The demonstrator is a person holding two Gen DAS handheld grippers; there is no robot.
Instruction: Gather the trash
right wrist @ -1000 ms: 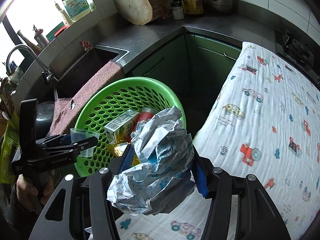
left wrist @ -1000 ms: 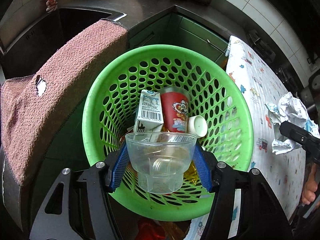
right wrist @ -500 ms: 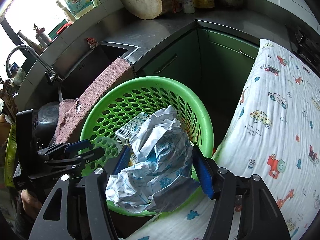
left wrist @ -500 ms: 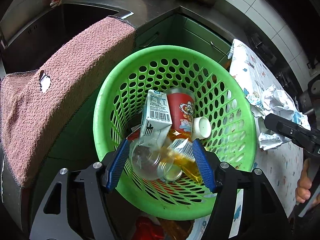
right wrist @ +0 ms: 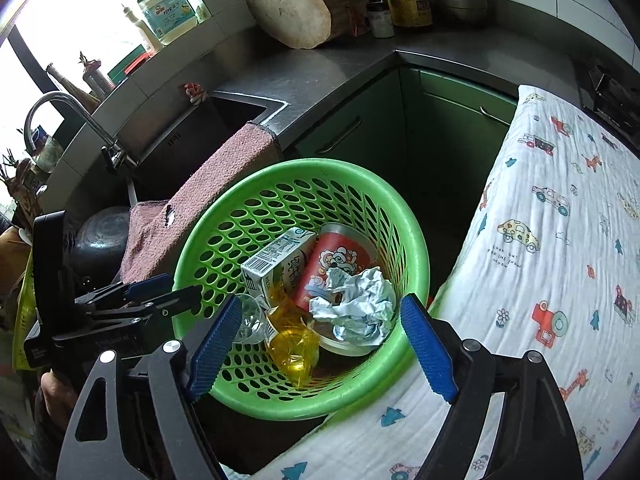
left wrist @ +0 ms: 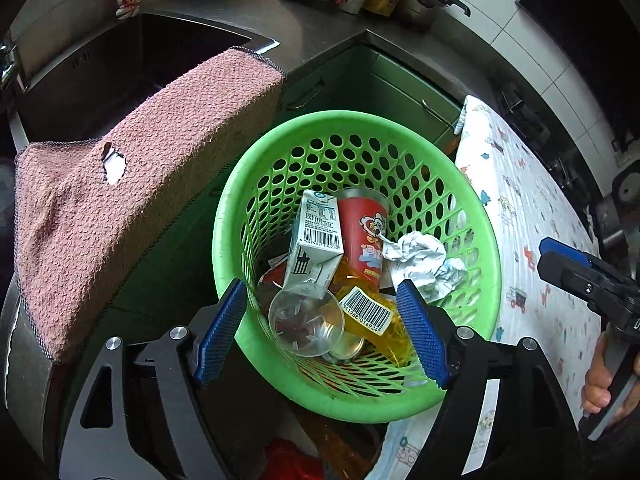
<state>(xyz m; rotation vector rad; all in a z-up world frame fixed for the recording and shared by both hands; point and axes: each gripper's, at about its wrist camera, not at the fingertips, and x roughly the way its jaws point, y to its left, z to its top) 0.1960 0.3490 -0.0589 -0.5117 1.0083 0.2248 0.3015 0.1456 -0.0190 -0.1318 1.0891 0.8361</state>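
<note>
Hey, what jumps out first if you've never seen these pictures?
The bright green perforated basket, beside the cartoon-print cloth, holds a milk carton, a red snack can, a crumpled paper wrapper and a clear plastic cup. A pink towel drapes over the sink edge.

Each gripper (left wrist: 322, 332) is black, with 2 ribbed blue pads (left wrist: 219, 336) and silver screws (left wrist: 179, 333) on its arms.
</note>
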